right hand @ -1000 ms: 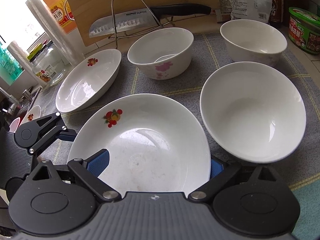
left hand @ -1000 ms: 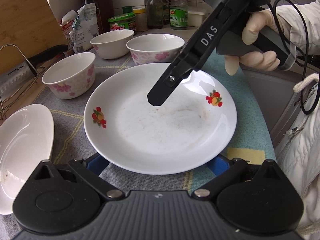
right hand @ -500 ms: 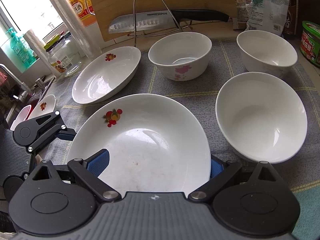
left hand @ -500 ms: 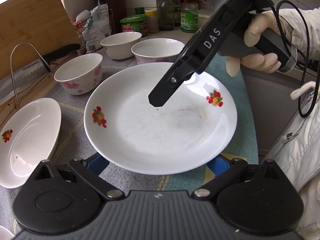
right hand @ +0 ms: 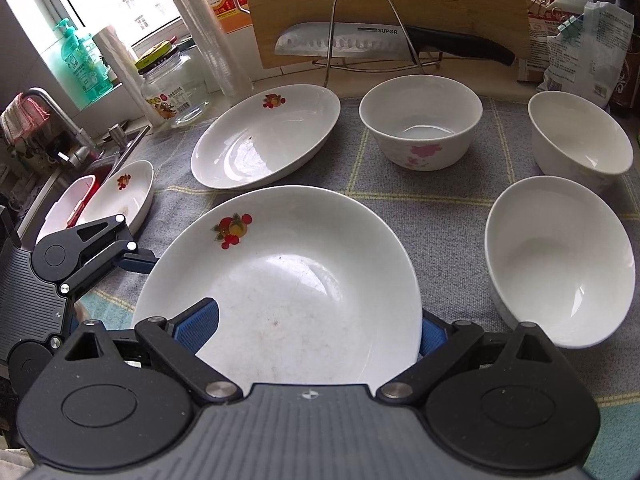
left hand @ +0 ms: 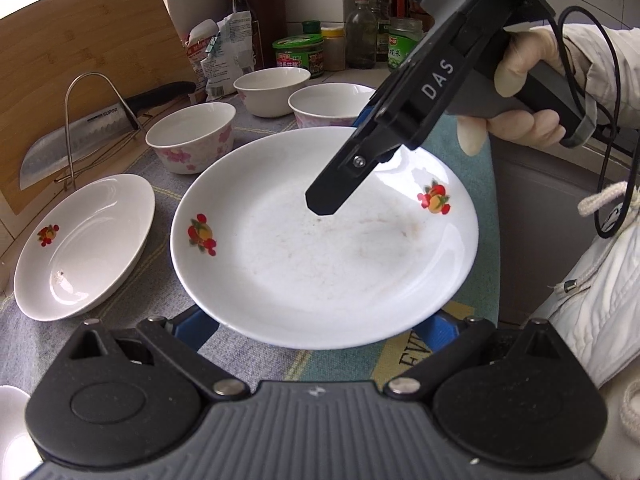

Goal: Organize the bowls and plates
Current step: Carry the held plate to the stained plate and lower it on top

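1. A kitchen counter under a grey checked cloth (right hand: 436,216), with a cutting board (right hand: 384,0) and a knife (right hand: 360,42) on a wire stand at the back, a sink at the far left
2. My left gripper (left hand: 316,330) and my right gripper (right hand: 318,326) both reach under the same big plate (right hand: 288,280), one from each side; my blue pads sit spread wide at its rim, not clamped on it as far as I can tell
3. Nothing looks stacked: a second plate (right hand: 266,136) lies apart behind, a third plate (right hand: 124,196) near the sink, and three bowls (right hand: 420,120) stand singly to the right, so most of the sorting is left, I judge
4. My fingertips are hidden beneath the plate, so I cannot tell whether it rests on them or on the cloth
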Action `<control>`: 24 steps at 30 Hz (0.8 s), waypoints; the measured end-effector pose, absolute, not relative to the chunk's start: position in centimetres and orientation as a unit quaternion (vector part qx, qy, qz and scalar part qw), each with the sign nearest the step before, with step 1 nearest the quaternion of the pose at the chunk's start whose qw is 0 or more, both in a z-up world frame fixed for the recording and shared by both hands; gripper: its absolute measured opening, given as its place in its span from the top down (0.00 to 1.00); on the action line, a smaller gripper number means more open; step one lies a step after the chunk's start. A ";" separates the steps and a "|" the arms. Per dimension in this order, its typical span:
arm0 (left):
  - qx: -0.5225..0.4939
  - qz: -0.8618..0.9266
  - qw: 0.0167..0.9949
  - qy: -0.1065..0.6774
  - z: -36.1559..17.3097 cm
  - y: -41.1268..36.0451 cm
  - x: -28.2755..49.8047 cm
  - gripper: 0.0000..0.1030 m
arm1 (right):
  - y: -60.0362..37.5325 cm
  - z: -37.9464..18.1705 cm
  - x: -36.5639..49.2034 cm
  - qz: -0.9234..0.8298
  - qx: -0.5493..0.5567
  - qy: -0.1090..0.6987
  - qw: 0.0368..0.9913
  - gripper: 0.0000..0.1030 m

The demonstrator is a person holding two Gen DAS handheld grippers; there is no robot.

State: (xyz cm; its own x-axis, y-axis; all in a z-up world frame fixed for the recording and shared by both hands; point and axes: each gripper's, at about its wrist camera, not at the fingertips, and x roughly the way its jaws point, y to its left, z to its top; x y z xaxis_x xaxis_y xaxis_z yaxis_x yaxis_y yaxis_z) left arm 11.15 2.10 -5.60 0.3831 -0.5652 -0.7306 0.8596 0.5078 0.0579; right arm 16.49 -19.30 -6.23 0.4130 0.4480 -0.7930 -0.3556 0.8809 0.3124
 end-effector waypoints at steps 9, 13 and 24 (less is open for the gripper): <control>0.218 -0.419 0.816 0.334 -5.2 7.4 10.5 0.02 | -13.8 -5.9 16.2 0.257 0.032 0.483 0.836 0.03; 0.214 -0.404 0.824 0.335 -5.0 9.8 10.0 0.02 | -11.2 -5.8 16.5 0.270 0.028 0.481 0.834 0.02; 0.198 -0.360 0.848 0.335 -4.3 15.9 9.4 0.02 | -4.1 -5.5 17.4 0.308 -0.003 0.474 0.825 0.02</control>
State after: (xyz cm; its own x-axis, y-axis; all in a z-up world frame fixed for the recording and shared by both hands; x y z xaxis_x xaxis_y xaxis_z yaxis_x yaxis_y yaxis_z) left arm 9.37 15.86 -4.25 0.5160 -0.4788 -0.7102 0.7434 0.6622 0.0937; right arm 17.40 -4.13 -5.51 0.3611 0.5048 -0.7841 -0.5112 0.8104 0.2864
